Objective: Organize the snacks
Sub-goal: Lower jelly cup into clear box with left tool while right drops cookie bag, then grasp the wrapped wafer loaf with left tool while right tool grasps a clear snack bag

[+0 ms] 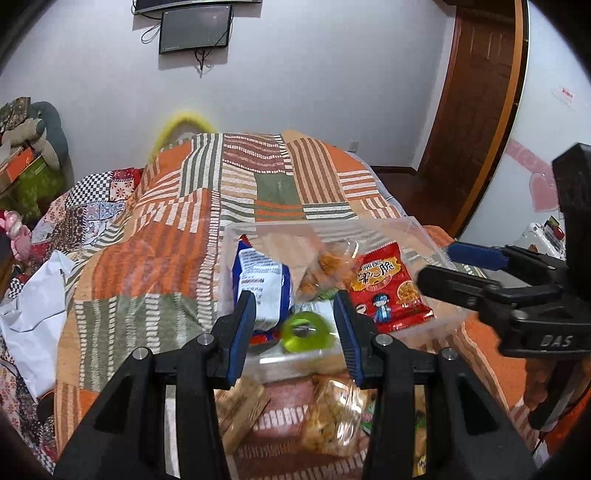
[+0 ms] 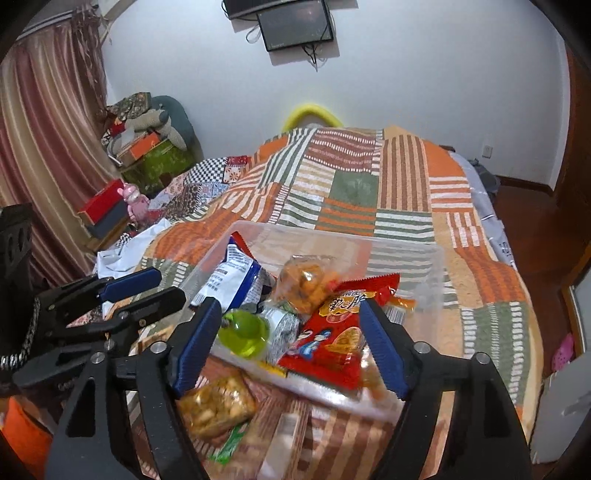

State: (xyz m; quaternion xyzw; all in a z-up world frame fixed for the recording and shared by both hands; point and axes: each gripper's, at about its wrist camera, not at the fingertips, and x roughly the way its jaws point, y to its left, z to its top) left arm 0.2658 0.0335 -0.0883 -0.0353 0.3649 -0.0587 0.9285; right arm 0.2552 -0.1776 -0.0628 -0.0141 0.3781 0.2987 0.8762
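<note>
A clear plastic bin (image 1: 417,236) sits on a bed covered with an orange, green and white patchwork blanket (image 1: 155,240), near the bed's near edge. Inside the bin lie several snacks: a blue and white packet (image 1: 262,280) leaning against the left wall, a clear bag of orange crackers (image 1: 325,266) in the middle, a red packet (image 1: 388,288) with a cartoon figure toward the right wall, and a round lime-green jelly cup (image 1: 304,330) against the near wall.

The left claw (image 1: 295,328) hangs above the near wall of the bin with its jaws spread wide and nothing between them; the green jelly cup shows in the gap, but whether either pad touches it cannot be told. The right claw (image 2: 291,339) is likewise spread and empty, poised over the near wall of the bin, with the red packet (image 2: 332,339) and the jelly cup (image 2: 243,328) showing between its blue pads. Each claw appears at the edge of the other's view, side by side.

On the blanket, just outside the bin's near wall, more snacks lie loose: a clear bag of yellowish puffed pieces (image 2: 218,406), a tan wafer pack (image 1: 240,410), and a green wrapper (image 2: 231,445).

Beyond the bed, a dark screen (image 2: 295,26) hangs on the white wall.
</note>
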